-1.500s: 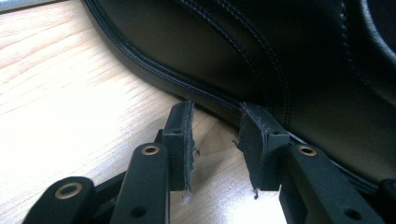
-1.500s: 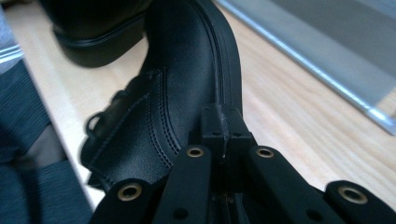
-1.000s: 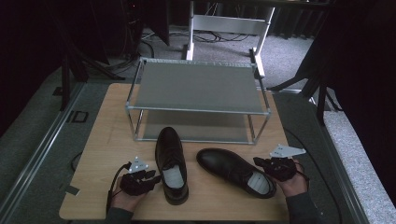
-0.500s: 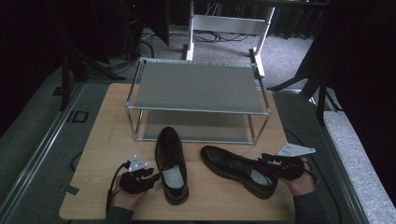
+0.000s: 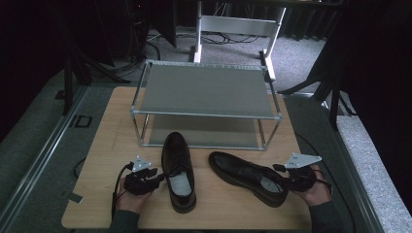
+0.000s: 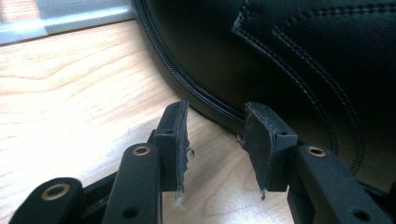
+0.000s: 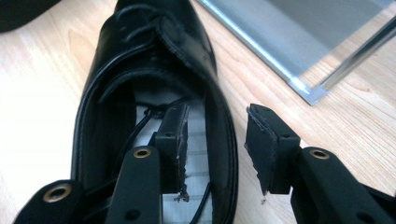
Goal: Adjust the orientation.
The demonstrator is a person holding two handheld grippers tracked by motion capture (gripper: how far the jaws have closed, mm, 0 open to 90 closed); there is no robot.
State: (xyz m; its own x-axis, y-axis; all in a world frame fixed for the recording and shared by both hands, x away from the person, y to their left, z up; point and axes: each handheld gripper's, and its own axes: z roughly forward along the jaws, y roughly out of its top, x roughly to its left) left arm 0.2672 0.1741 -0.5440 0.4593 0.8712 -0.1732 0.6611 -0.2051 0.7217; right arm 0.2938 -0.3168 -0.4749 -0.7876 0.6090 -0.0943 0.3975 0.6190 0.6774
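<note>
A: Nearest the table's front edge, what are the hands doing?

B: The left gripper (image 5: 154, 176) sits just beside the upright black dress shoe (image 5: 178, 171), at its left side. In the left gripper view its jaws stand apart, nothing between the pads (image 6: 177, 140) but bare wooden table (image 6: 70, 93); the right pad is at the shoe's welt (image 6: 201, 100), and I cannot tell whether it touches. They have just been opening a little further.

A: And the other hand?

B: The right gripper (image 5: 282, 175) is at the heel end of the second black dress shoe (image 5: 248, 175), which lies angled, toe toward the middle of the table. In the right gripper view its jaws straddle the shoe's right collar wall (image 7: 219, 135): one pad inside, over the pale insole (image 7: 198, 154), the other outside. They have just been opening, and the pads stand off the leather, so the shoe is loose on the table.

A: Farther back?

B: A two-tier metal shoe rack (image 5: 206, 92) stands behind both shoes. The first shoe's toe nearly reaches its lower shelf (image 5: 204, 131). Beyond the table, grey carpet and a white frame (image 5: 238, 24).
</note>
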